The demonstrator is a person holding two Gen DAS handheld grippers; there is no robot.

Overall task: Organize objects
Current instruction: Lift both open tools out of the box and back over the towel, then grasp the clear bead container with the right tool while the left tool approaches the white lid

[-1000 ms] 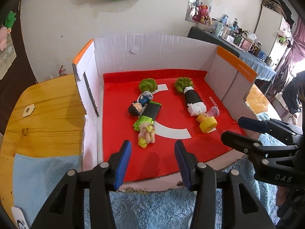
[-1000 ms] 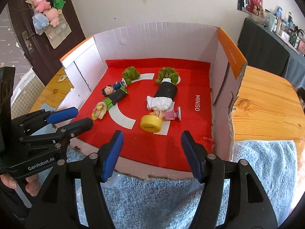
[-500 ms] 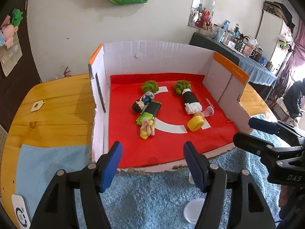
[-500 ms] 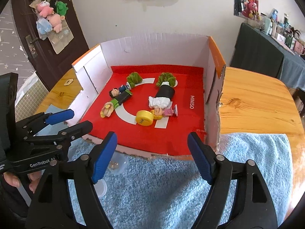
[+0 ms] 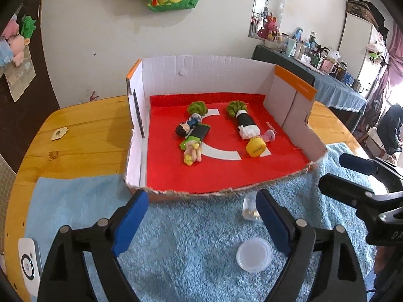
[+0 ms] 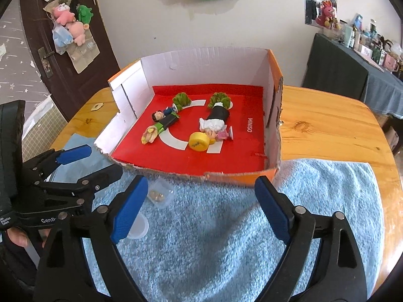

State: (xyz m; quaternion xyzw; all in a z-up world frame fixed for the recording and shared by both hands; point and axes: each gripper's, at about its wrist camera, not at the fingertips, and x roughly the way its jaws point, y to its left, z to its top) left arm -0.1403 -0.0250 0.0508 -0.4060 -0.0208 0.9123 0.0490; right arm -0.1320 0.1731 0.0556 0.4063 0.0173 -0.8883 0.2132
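Observation:
A cardboard box (image 5: 201,68) with a red floor holds small toys lying flat: a black-bodied, green-haired doll (image 5: 245,120), a yellow cap (image 5: 256,146) beside a pink figure, and a cluster of little dolls (image 5: 195,136) to the left. The same box (image 6: 201,60) and yellow cap (image 6: 199,141) show in the right wrist view. My left gripper (image 5: 200,209) hovers over the blue towel (image 5: 189,251) in front of the box, jaws opening, nothing between them. My right gripper (image 6: 200,193) hovers alongside it, jaws likewise opening and empty.
A small clear container (image 5: 249,207) with gold bits lies on the towel by the box's torn front edge. A white round lid (image 5: 254,254) sits nearer me. A white device (image 5: 29,264) lies at the left towel edge. The wooden table (image 5: 83,138) extends on both sides.
Both grippers have drawn back from the box over the towel and their jaws have spread wider. The clear container and white lid have come into view.

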